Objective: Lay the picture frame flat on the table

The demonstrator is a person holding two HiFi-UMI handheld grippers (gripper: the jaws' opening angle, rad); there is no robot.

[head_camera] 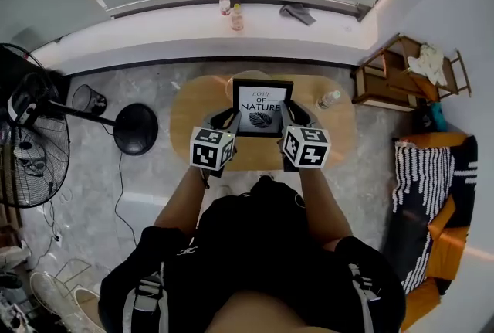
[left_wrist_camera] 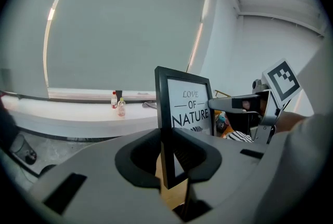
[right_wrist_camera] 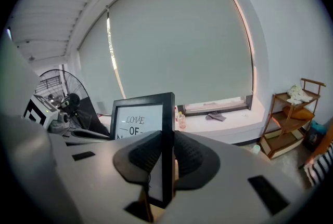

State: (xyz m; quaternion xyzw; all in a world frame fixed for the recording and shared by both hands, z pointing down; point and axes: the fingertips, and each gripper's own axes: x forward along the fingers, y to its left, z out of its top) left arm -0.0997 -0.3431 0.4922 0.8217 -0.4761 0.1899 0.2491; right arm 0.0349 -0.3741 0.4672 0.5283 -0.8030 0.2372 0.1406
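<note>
Both arms are out in front, forearms pretty much side by side. The left gripper (head_camera: 230,121) is clamped on the left edge of the picture frame (head_camera: 262,106) and the right gripper (head_camera: 286,120) on its right edge, both about level, jaws pinching the rim.

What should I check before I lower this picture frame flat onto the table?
1. The left gripper clamps the picture frame by its left edge: ok.
2. The right gripper clamps its right edge: ok.
3. The frame lies flat: not ok, it stands upright with its print toward the person.
4. The spot on the table under the frame is free: cannot tell, the frame and grippers hide it.
5. The bottle at the table's right side is apart from the frame: ok.
</note>
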